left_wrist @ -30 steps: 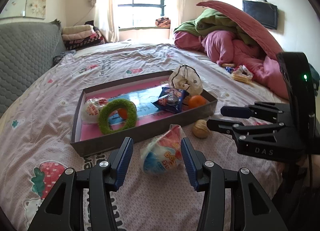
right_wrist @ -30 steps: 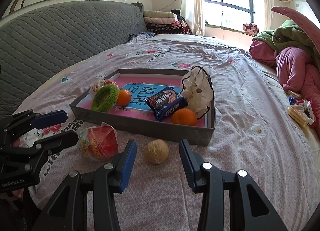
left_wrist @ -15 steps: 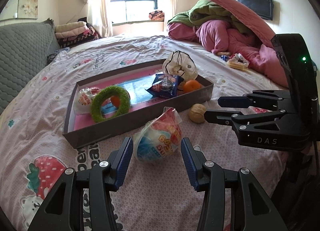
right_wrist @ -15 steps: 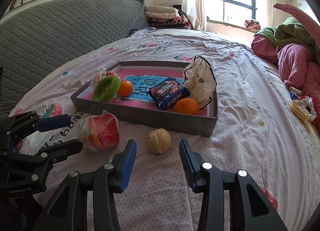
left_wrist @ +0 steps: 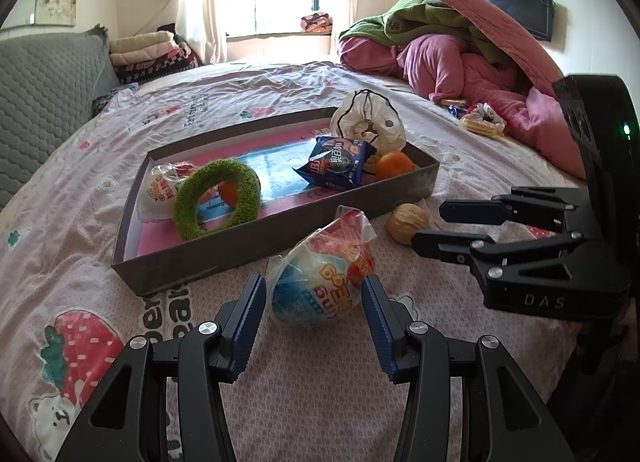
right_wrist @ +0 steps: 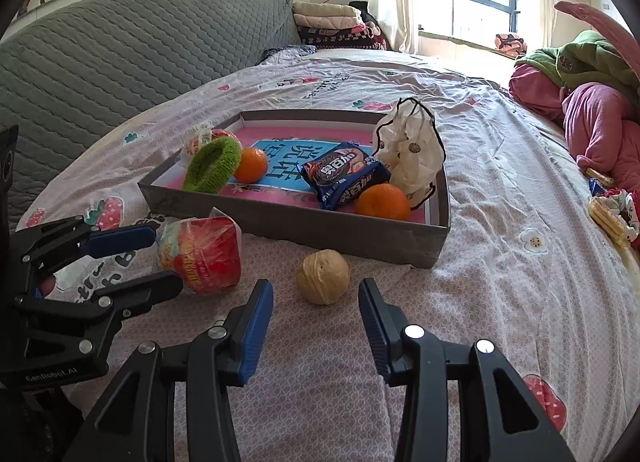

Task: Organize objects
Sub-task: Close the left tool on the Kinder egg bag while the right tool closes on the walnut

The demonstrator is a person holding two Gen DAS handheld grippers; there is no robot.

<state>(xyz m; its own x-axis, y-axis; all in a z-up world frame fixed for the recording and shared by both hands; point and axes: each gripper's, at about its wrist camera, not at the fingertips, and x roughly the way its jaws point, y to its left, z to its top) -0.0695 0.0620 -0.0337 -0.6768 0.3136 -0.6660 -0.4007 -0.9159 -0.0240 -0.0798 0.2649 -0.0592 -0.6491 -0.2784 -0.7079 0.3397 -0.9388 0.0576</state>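
A grey tray (left_wrist: 280,240) (right_wrist: 304,224) lies on the bed. It holds a green ring (left_wrist: 216,198), a blue snack packet (left_wrist: 336,162), two oranges (right_wrist: 382,202), a wrapped cup and a white bag (right_wrist: 412,150). A plastic-wrapped snack cup (left_wrist: 324,282) (right_wrist: 204,258) lies in front of the tray, between the open fingers of my left gripper (left_wrist: 312,310). A walnut (right_wrist: 322,276) (left_wrist: 406,222) lies just ahead of my open right gripper (right_wrist: 316,322).
The bed has a floral sheet (left_wrist: 120,142). A grey quilted headboard (right_wrist: 120,50) stands at the left. Piled pink and green bedding (left_wrist: 460,54) and a small wrapped snack (left_wrist: 482,124) lie at the far right.
Both grippers have moved forward. The snack cup now sits between my left fingers, and the walnut is nearer my right fingers. Both stay open.
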